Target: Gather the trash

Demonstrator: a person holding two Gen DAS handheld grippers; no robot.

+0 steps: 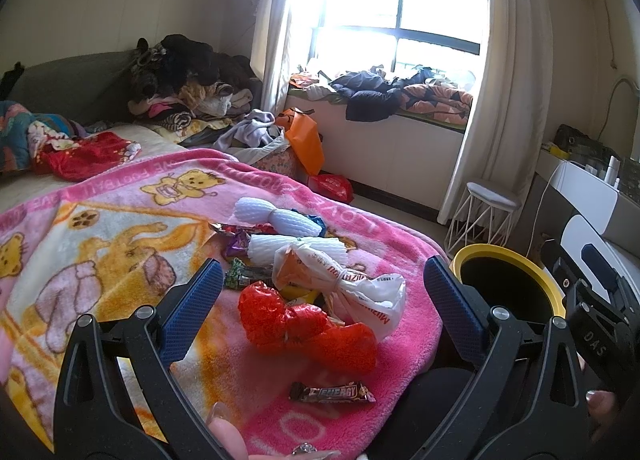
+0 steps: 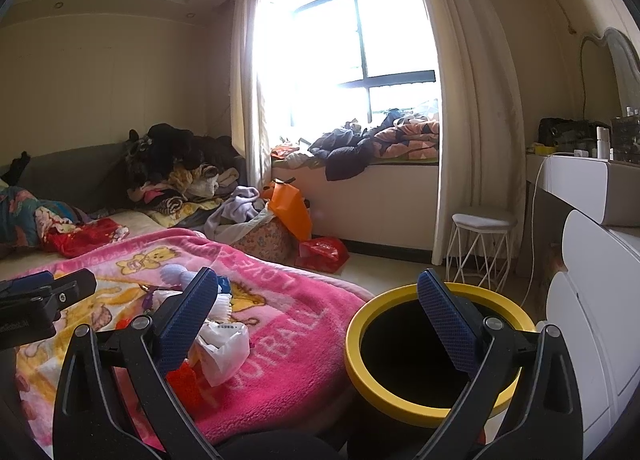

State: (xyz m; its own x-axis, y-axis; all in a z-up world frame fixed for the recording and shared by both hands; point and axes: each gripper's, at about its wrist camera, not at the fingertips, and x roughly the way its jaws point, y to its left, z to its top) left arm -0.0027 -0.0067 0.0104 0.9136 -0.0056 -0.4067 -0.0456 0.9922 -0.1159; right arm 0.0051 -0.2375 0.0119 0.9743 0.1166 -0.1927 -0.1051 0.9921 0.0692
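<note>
Pink blanket point(image 1: 120, 228) (wrappers point(image 1: 308, 324) scattered) beside yellow-rimmed bin point(image 2: 432, 348), window point(image 2: 360, 60) behind.

This is a lived-in home bedroom. A bed point(image 2: 24, 256) carries a pink cartoon blanket point(image 2: 288, 324) and piled clothes point(image 2: 180, 168). Curtains point(image 2: 468, 108) frame a window seat point(image 2: 360, 184); a mirror point(image 2: 620, 64) tops the white dresser point(image 2: 576, 184).

The pink blanket point(image 1: 120, 244) is viewed closely from above by the left wrist camera; the window point(image 2: 360, 60) is faced by both; blanket and yellow-rimmed bin point(image 2: 432, 344) are shared.
</note>
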